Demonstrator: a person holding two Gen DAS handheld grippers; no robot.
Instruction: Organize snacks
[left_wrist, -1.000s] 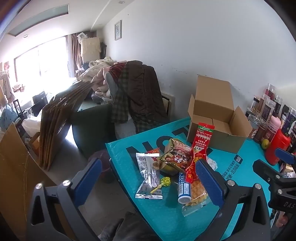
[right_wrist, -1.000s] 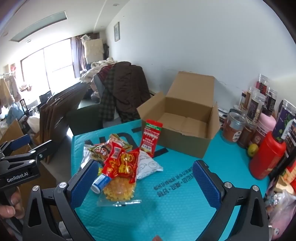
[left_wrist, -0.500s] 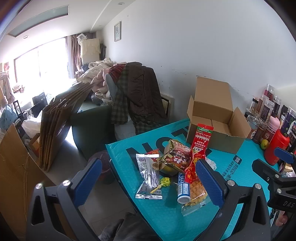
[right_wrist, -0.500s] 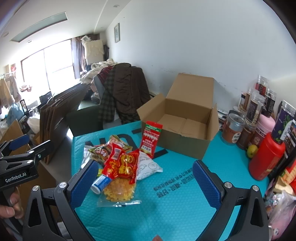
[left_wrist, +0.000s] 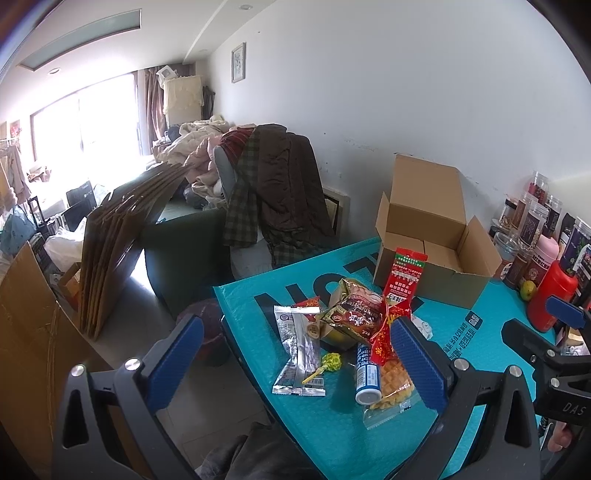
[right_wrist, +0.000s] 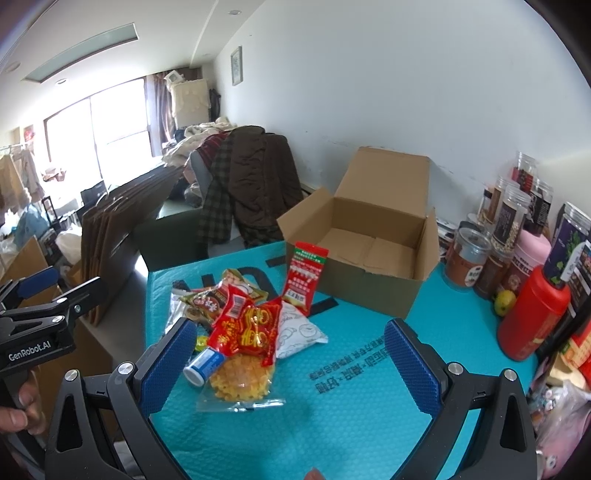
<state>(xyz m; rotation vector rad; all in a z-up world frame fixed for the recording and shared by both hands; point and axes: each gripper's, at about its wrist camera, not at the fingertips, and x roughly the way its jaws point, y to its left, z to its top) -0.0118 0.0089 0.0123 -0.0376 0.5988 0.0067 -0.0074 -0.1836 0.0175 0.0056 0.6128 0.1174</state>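
Both claws hang above the near edge of the counter (right_wrist: 369, 406), which is covered by a teal bubble mailer, and neither touches anything.

The left claw (left_wrist: 295, 354) has its blue-padded fingers spread wide apart with nothing gripped. The snack pile (left_wrist: 354, 332) lies just ahead of it and below, mostly toward its right finger. A silver wrapper (left_wrist: 299, 350) sits between the two fingers in that view, with a yellow-green lollipop (left_wrist: 330, 363) just beside it. A blue and white tube (left_wrist: 366, 374) lies next to the right finger, on top of a clear bag of yellow crisps (left_wrist: 391, 387).

The right claw (right_wrist: 288, 354) is likewise wide apart and holds nothing. From its view the pile sits ahead and toward its left finger: the red foil packet (right_wrist: 247, 328) is on top, a white packet (right_wrist: 299, 332) lies to its right, and the tube's cap end (right_wrist: 201, 365) is just beside the left finger.

A tall red and green sachet (right_wrist: 304, 275) leans against the front wall of the open cardboard box (right_wrist: 369, 280), which stands beyond the pile, farther from both claws. To the right of the right claw stand a red bottle (right_wrist: 532, 321) and a cluster of jars (right_wrist: 506, 221).
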